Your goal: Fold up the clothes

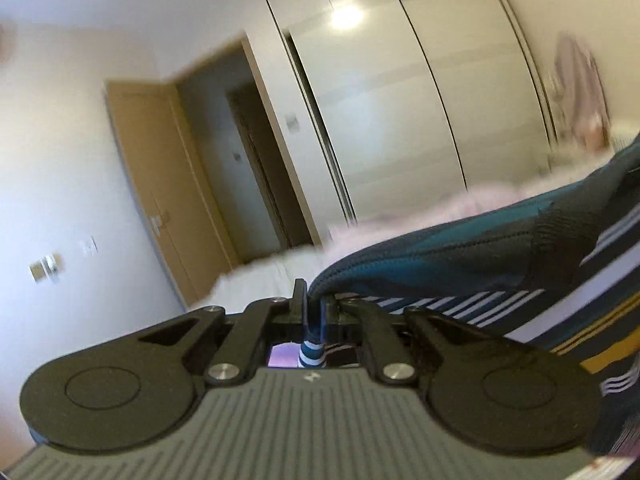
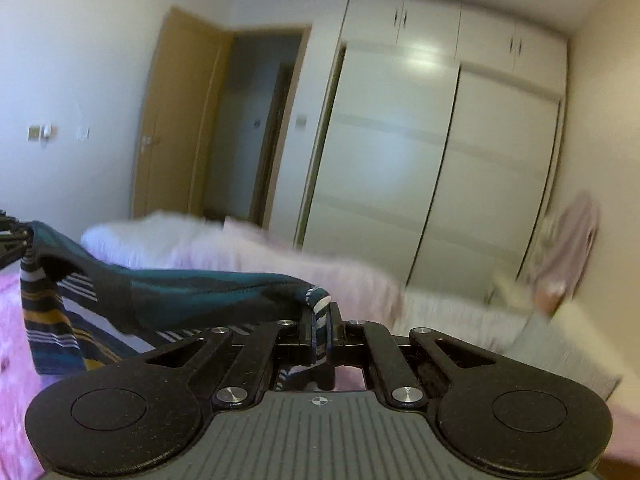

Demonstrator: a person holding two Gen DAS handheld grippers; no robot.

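Both tools, left tool [image 1: 314,304] and right tool [image 2: 320,330], are clamped tight on the striped shirt [image 2: 180,292], which looks light and floppy, sagging above the bed [image 2: 280,264], so edge grips seem best.

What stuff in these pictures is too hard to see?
- Striped garment: left wrist view, cut off by the right edge.
- Its bottom part: right wrist view, hidden behind the right tool.
- Pink cloth by the wardrobe: blurred, kind unclear.
- Wall switches: small, blurred.
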